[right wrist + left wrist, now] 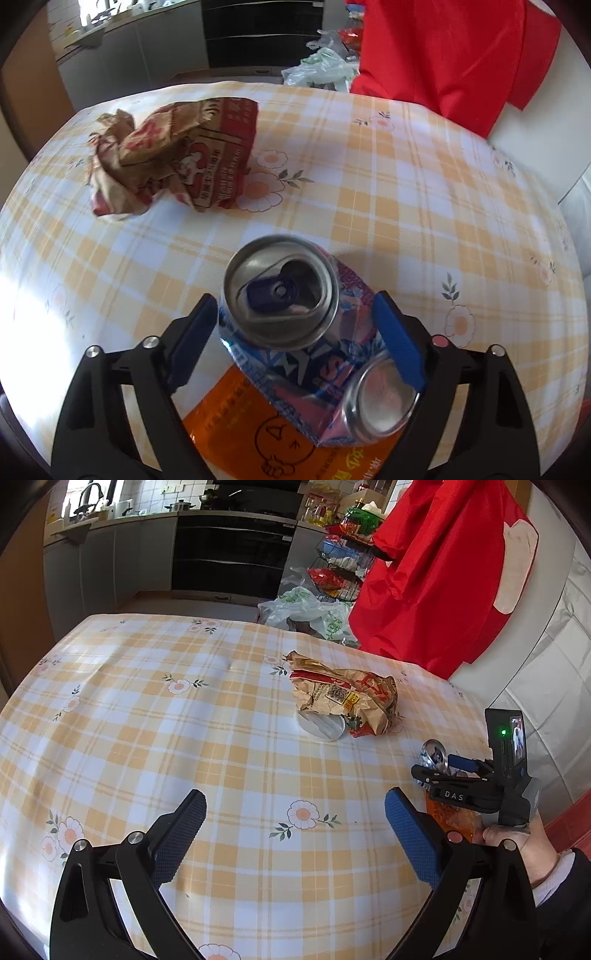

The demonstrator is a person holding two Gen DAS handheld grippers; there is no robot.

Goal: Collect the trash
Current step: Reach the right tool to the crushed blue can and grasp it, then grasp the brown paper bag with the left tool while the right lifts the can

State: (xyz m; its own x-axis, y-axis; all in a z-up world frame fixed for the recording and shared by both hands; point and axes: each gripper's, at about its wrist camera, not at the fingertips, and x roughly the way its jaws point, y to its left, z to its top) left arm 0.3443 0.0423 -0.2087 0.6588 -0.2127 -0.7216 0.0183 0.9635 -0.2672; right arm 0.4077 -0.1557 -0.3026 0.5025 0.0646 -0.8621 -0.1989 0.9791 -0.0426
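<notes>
Between my right gripper fingers sits the crushed blue-and-pink aluminium drink can, bent in the middle. Its open top tips up toward my camera and its base lies low beside my right finger, so its long axis runs slantwise across the gap. My jaws stand wide around it; whether the pads already press on it I cannot tell. Under the can lies a flat orange printed plastic wrapper. I point steeply down at the yellow-checked flowered tablecloth.

My left gripper hangs empty, jaws wide, over bare cloth, so my right hand is plainly nearer the can. Further out lies a crumpled brown-and-red paper food bag, resting on a white round plastic lid.
</notes>
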